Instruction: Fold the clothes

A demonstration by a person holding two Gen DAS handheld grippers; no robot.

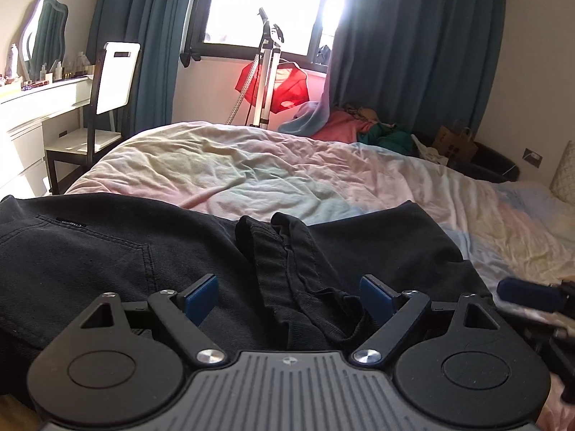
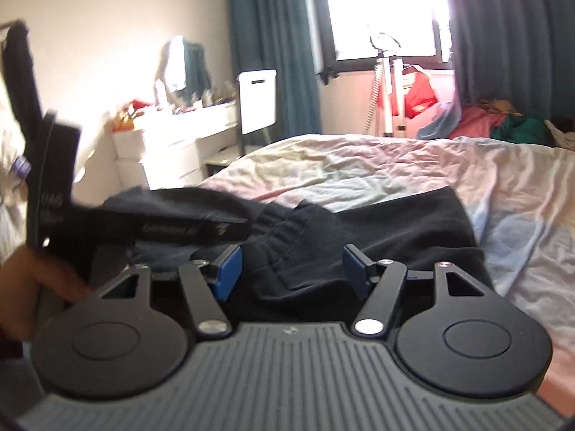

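Note:
Black trousers [image 1: 107, 251] with a stitched back pocket lie spread across the near part of the bed. A bunched black fold [image 1: 284, 262] runs up the middle of them. My left gripper [image 1: 289, 298] hovers low over that fold, open, its blue pads on either side of the cloth and gripping nothing. The right gripper's blue fingertip [image 1: 521, 292] shows at the right edge. In the right wrist view my right gripper [image 2: 291, 269] is also open, just above the same black trousers [image 2: 395, 222]. A hand [image 2: 32, 280] holds the left tool's housing [image 2: 54, 179] at the left.
The crumpled pastel bed sheet [image 1: 251, 165] stretches beyond the trousers. A white chair [image 1: 115, 79] and a white dresser [image 1: 32, 107] stand at the left. A garment steamer stand [image 1: 266, 72] is under the window, with a pile of coloured clothes [image 1: 359, 125] to its right.

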